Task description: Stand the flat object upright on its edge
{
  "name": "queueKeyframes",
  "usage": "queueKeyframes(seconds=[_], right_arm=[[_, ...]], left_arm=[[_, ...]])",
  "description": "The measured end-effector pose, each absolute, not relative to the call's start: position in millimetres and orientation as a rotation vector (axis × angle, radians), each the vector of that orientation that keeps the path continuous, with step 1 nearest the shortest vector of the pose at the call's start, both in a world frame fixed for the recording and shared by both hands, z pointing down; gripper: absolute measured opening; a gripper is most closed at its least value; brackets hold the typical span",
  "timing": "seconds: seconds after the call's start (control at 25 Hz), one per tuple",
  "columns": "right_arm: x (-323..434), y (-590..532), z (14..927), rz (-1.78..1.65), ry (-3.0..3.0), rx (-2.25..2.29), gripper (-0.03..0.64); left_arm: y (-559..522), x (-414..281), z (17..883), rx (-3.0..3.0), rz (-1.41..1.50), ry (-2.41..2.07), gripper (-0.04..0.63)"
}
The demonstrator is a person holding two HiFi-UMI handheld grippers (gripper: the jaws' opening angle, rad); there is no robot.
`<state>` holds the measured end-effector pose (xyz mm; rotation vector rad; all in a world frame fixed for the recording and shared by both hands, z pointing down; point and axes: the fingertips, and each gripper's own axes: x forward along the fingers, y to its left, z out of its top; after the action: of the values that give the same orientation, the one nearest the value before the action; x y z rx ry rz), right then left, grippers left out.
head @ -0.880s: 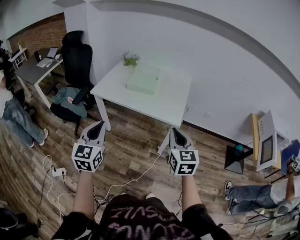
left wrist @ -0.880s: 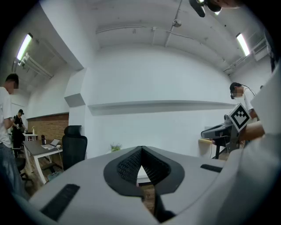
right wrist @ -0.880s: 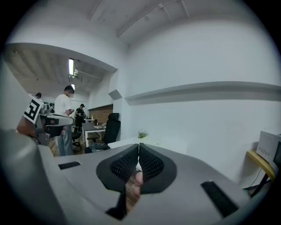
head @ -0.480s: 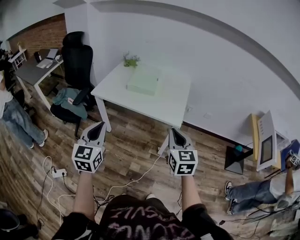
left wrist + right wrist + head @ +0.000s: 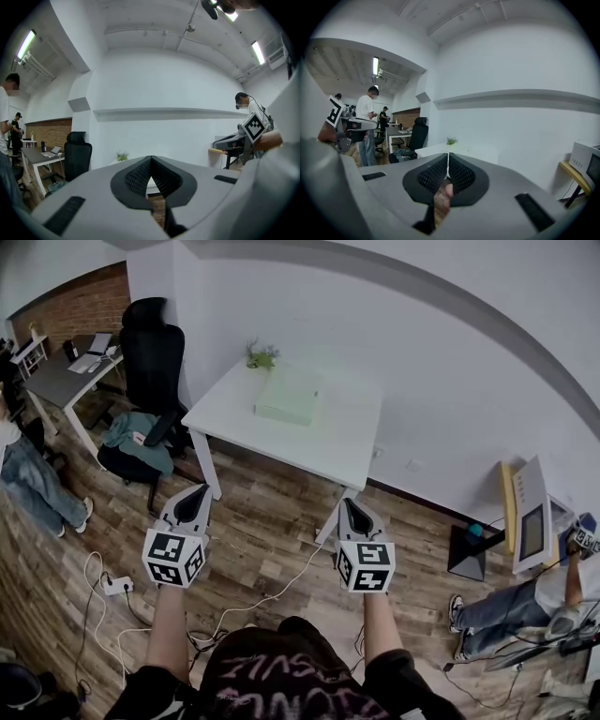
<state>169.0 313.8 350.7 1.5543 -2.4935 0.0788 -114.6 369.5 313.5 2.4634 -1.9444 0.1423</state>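
A flat pale green object (image 5: 289,396) lies on the white table (image 5: 328,451) by the wall, well ahead of both grippers. My left gripper (image 5: 194,493) hovers over the wooden floor short of the table's near left corner, jaws shut and empty. My right gripper (image 5: 352,505) hangs near the table's front right leg, jaws also shut with nothing between them. In the left gripper view the left gripper (image 5: 150,158) points level at the distant table. From the right gripper view, the tips of the right gripper (image 5: 448,154) meet below the table (image 5: 436,150).
A small potted plant (image 5: 262,356) stands at the table's back edge. A black office chair (image 5: 150,362) with cloth on a stool sits to the left, beside a grey desk (image 5: 66,381). Cables and a power strip (image 5: 117,584) lie on the floor. People stand at far left and right.
Both grippers have stayed in place. The view has shifted slightly, and the person at the right has moved a little.
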Motion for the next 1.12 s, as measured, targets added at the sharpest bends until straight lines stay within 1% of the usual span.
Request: queueKeyframes(seconds=[0.24,0.52,0.76,1.12], right_arm=[[165.0,313.2,358.6,0.161,-2.492,1.577,0.026],[160.7,280.3,360.2,0.114,-2.479,1.575,0.026],[157.9,228.6,374.3,0.110,-2.473,1.543,0.026],[165.5,121.7,406.0,0.185,-2.448,1.479,0.026]], left_arm=[[363.6,-121.2,326.5,2.462,0.159,-1.905,0.014],[332.9,-129.9,329.6,2.446,0.148,-1.910,0.014],[286.6,-132.1,340.6,2.425,0.179,-1.913,0.014],[183.6,-126.1,369.6,2.362,0.242,-1.899,0.014]])
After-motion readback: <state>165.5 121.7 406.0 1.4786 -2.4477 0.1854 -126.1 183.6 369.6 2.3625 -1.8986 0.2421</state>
